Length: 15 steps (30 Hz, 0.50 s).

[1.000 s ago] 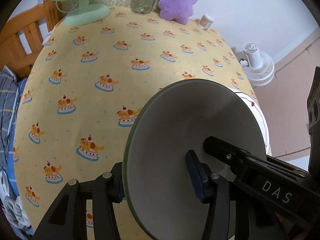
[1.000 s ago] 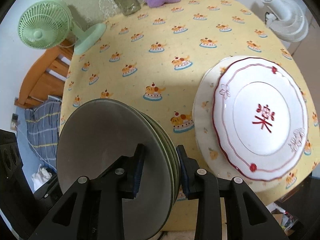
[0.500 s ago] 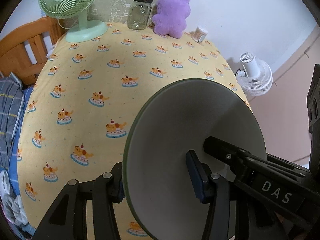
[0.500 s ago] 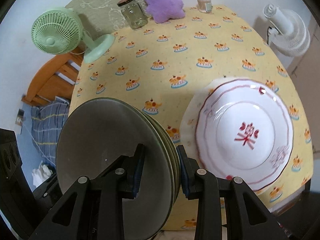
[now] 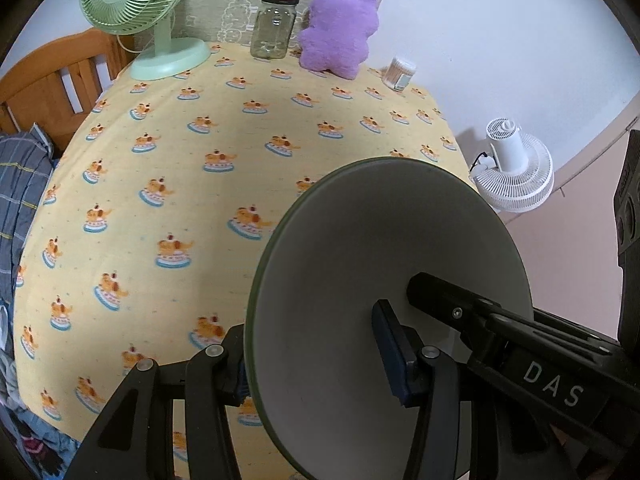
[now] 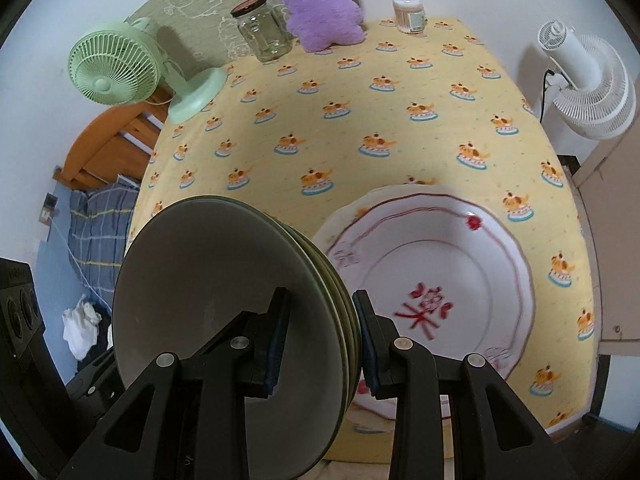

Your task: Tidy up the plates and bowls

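Your left hand-held gripper (image 5: 320, 364) is clamped on the stack of green-rimmed plates (image 5: 384, 288), one pad on the grey inner face, the other behind the rim on the far side. The stack stands on edge, tilted, clear of the desk (image 5: 224, 208). Ahead and to the left of this hand-held gripper the yellow cloth lies bare; at the far left edge stands a green fan (image 5: 136, 12), then a glass jar (image 5: 274, 26), a purple plush toy (image 5: 340, 32) and a small container of swabs (image 5: 400, 72). Off the desk to the right a white fan (image 5: 516, 168) sits on the floor.

Your right hand-held gripper (image 6: 320, 340) is also clenched on the same stack of green-rimmed plates (image 6: 224, 304), both pads pressing on opposite faces near the lower rim; several rims show side by side between the pads. Just to the right of it, on the desk (image 6: 400, 104), lies the white plate with red markings (image 6: 440, 280), resting on a larger pale plate (image 6: 348, 216) whose edge shows at its left. It appears blurred. Your left hand-held gripper's body shows at the lower left edge of this view.
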Motion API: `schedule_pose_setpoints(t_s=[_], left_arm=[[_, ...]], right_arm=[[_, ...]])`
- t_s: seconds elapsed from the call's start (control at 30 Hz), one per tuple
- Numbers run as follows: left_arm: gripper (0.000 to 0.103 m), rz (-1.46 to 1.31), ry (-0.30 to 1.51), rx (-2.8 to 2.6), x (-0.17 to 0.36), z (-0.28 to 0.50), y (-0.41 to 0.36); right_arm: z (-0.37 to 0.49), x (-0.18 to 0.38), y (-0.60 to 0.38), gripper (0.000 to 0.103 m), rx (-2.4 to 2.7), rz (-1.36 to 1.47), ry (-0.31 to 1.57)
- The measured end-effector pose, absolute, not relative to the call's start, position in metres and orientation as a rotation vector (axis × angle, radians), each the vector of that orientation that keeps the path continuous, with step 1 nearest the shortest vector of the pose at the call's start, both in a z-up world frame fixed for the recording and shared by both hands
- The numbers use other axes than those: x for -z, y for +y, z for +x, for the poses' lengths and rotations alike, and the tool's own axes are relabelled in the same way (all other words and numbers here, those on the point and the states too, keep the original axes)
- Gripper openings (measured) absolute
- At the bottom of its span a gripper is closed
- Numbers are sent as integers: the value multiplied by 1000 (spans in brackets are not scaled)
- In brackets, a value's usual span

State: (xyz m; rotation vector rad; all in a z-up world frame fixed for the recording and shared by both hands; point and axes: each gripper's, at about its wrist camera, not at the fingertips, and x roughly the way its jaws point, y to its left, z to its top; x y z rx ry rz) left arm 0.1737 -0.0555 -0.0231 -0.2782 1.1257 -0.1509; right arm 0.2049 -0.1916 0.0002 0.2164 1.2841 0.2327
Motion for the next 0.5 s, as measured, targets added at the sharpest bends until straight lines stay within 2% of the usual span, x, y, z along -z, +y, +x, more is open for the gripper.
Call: schedule_pose_setpoints(t_s=[0.5], left_arm=[[51, -281, 1139, 168, 34, 191, -120]], right_arm=[[220, 9, -259, 36, -210, 223, 1292]])
